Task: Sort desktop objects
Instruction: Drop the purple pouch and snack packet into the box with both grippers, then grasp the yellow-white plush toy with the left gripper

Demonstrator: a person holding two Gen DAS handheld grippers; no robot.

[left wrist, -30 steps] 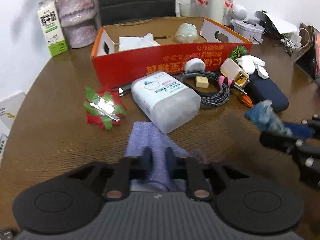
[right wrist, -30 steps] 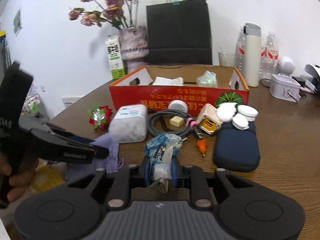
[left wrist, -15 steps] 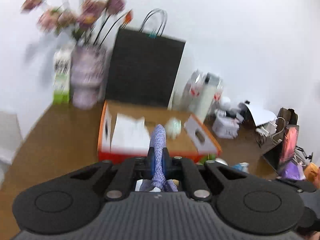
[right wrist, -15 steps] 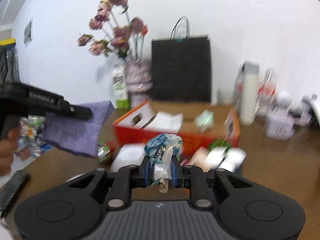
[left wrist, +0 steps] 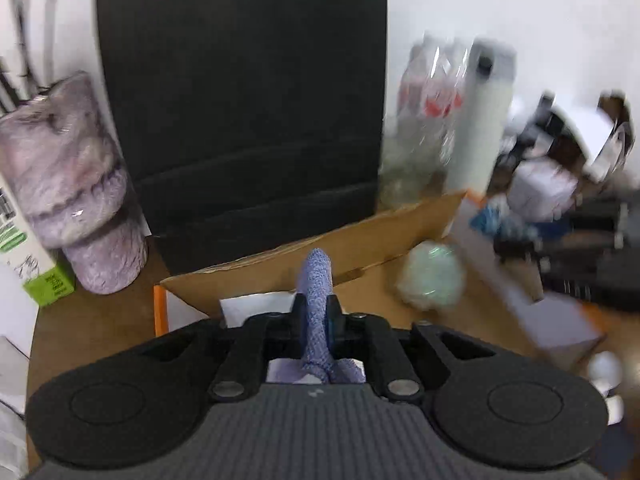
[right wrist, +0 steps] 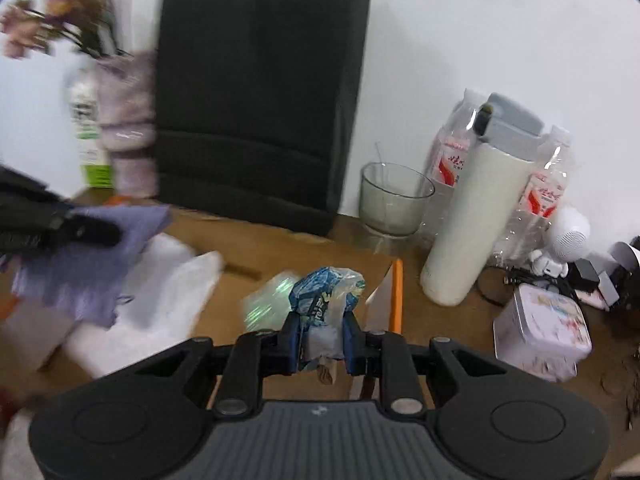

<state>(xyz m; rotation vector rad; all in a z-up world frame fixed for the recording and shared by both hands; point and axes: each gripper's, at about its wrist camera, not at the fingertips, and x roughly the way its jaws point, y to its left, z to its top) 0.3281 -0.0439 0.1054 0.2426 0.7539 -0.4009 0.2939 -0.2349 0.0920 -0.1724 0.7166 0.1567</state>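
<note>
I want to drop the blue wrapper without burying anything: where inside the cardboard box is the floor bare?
Bare floor in the cardboard box lies along the far wall, and between the crumpled green wrapper and the orange-edged right flap. The left end is crowded with white paper.

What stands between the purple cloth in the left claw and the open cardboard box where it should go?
Nothing visible does. The purple cloth hangs in the left claw over the open box. In the box lie only white paper and a crumpled clear wrapper, both low. The left claw's jaws are opening around the cloth.
</note>
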